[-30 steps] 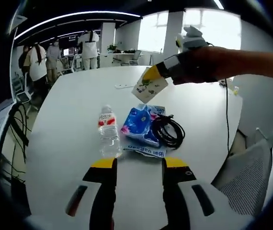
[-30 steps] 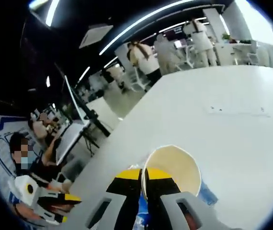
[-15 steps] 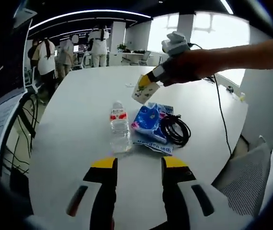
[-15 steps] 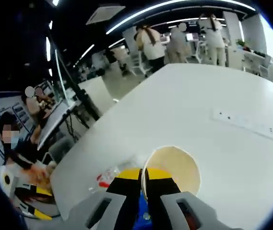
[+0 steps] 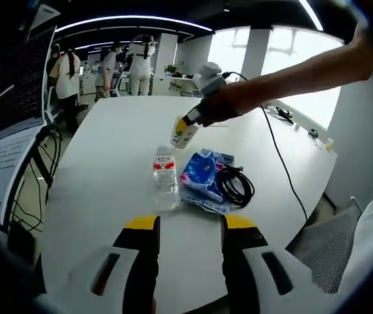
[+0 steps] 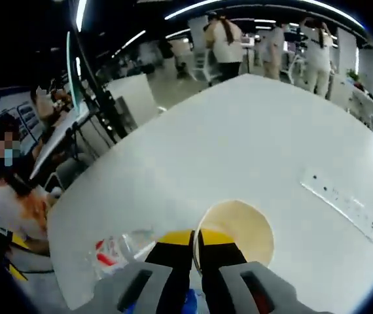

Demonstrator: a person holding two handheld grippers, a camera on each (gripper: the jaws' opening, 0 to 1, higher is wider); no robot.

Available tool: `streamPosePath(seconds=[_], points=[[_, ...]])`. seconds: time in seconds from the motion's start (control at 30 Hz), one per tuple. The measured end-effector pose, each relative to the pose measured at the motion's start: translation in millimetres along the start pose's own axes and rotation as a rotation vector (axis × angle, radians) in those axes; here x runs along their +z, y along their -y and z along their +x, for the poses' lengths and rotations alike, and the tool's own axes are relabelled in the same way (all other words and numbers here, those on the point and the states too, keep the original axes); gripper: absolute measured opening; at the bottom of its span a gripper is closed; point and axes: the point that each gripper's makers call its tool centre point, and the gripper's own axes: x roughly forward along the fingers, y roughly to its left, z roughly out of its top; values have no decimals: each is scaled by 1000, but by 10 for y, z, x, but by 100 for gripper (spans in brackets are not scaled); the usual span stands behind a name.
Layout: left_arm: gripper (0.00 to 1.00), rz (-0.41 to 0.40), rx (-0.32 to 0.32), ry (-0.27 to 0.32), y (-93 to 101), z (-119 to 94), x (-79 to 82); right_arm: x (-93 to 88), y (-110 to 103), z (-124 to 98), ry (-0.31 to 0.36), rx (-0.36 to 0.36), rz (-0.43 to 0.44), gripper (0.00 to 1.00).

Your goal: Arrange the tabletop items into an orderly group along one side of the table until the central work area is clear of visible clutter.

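Note:
My right gripper (image 6: 196, 239) is shut on the rim of a paper cup (image 6: 237, 230), held in the air above the white table (image 6: 239, 137). In the left gripper view that cup (image 5: 181, 133) hangs above the table beyond a clear water bottle (image 5: 165, 178). To the bottle's right lie a blue tissue pack (image 5: 203, 177) and a coiled black cable (image 5: 233, 185). The bottle's red-labelled top (image 6: 111, 248) shows at the lower left of the right gripper view. My left gripper (image 5: 185, 226) is open near the table's front edge, short of the bottle, with nothing between its jaws.
A white power strip (image 6: 337, 199) lies flat on the far part of the table. A black cord (image 5: 278, 163) trails across the table's right side. Several people stand at desks beyond the table (image 5: 118, 65). A mesh chair (image 5: 320, 252) stands at the right edge.
The right gripper carried the cup leftward and further away over the table. The left gripper's camera drew back a little; bottle, tissue pack and cable stayed put.

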Motion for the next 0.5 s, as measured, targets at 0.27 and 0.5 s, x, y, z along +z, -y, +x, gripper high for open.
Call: streamPosePath(seconds=[0.27,0.5], points=[[36,-3,-4,-3,37,36,-4,-200,-49,137,-143,5,-296,5],[36,3,-5,-22,46,42,-74,-140,-73,99,-95,23,-303,12]])
